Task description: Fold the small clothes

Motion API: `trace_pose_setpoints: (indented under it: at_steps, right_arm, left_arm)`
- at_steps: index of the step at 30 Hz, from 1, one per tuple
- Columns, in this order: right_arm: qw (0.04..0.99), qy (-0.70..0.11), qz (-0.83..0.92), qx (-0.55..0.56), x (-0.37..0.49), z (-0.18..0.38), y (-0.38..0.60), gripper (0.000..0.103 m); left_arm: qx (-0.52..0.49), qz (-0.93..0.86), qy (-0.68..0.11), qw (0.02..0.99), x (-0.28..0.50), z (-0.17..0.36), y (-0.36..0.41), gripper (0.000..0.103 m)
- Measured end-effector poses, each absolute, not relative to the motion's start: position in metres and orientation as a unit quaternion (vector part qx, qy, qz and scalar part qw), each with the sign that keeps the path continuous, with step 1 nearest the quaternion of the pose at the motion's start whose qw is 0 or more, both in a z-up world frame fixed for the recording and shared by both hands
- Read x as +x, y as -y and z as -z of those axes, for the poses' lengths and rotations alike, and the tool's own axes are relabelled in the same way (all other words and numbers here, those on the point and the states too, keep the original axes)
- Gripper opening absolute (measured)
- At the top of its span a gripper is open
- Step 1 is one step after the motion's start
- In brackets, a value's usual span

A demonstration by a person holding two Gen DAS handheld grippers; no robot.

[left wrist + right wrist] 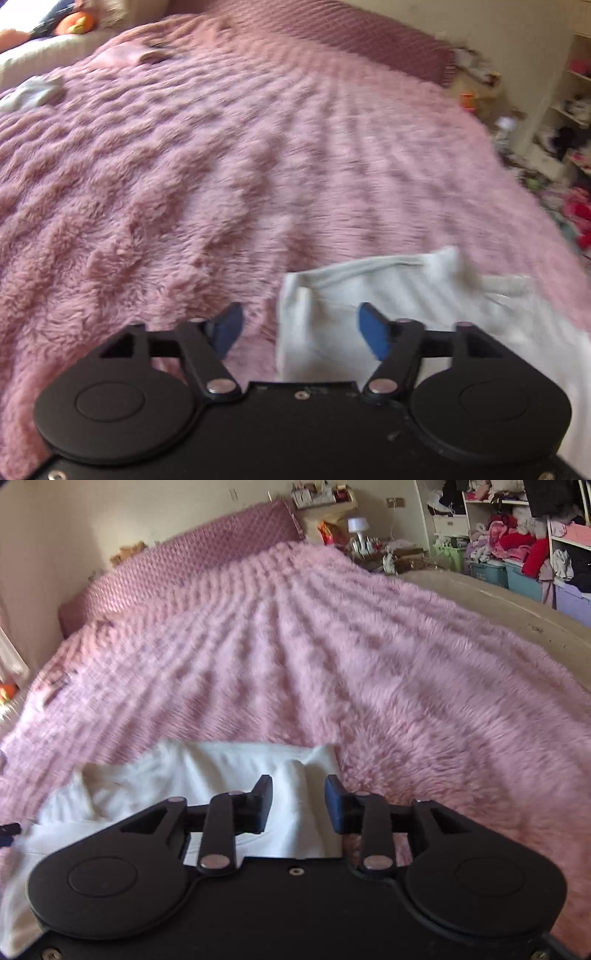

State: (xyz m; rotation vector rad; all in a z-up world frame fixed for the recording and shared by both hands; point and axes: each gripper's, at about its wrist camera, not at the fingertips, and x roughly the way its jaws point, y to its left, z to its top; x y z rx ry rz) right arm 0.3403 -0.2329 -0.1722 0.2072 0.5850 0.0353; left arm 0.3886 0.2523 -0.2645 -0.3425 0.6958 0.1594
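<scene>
A white garment (424, 306) lies spread on the pink fluffy blanket (184, 166) that covers the bed, at the lower right of the left wrist view and the lower left to centre of the right wrist view (221, 775); it looks laid flat so that its edges can be picked up for a fold. The left gripper (301, 334) hovers over the garment's left edge with its jaws wide apart and nothing between them, one blue pad over the blanket and the other over the cloth. The right gripper (298, 805) sits above the garment's right edge, jaws parted rather less, also holding nothing. Placed at opposite edges, the two seem set to take hold together, though blur leaves it unclear whether either touches the cloth. A second pale garment (33, 92) lies at the upper left of the left view, well apart. Shelves (517, 528) piled with clothes fill the upper right of the right view. No brand, label or writing can be read anywhere.
</scene>
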Motion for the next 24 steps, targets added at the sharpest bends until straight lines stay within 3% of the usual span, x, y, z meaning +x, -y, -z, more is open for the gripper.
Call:
trace_pose_setpoints:
  at_steps: [3,4,13,24]
  right_arm:
    - [0.958,-0.270,-0.035,0.091,0.308,0.156,0.233,0.042]
    - [0.958,-0.271,-0.043,0.088,0.298,0.154,0.233,0.043]
    - [0.942,-0.326,-0.049,0.070,0.225,0.183,0.239,0.042]
    - [0.932,-0.348,-0.034,0.090,0.197,0.199,0.252,0.042]
  left_arm:
    - [-0.139,-0.073,-0.342,0.926,0.356,0.247,-0.241,0.099]
    - [-0.129,-0.068,-0.345,0.927,0.347,0.244,-0.237,0.101]
    - [-0.086,-0.045,-0.380,0.920,0.265,0.269,-0.221,0.100]
    - [-0.136,-0.036,-0.415,0.899,0.225,0.301,-0.233,0.085]
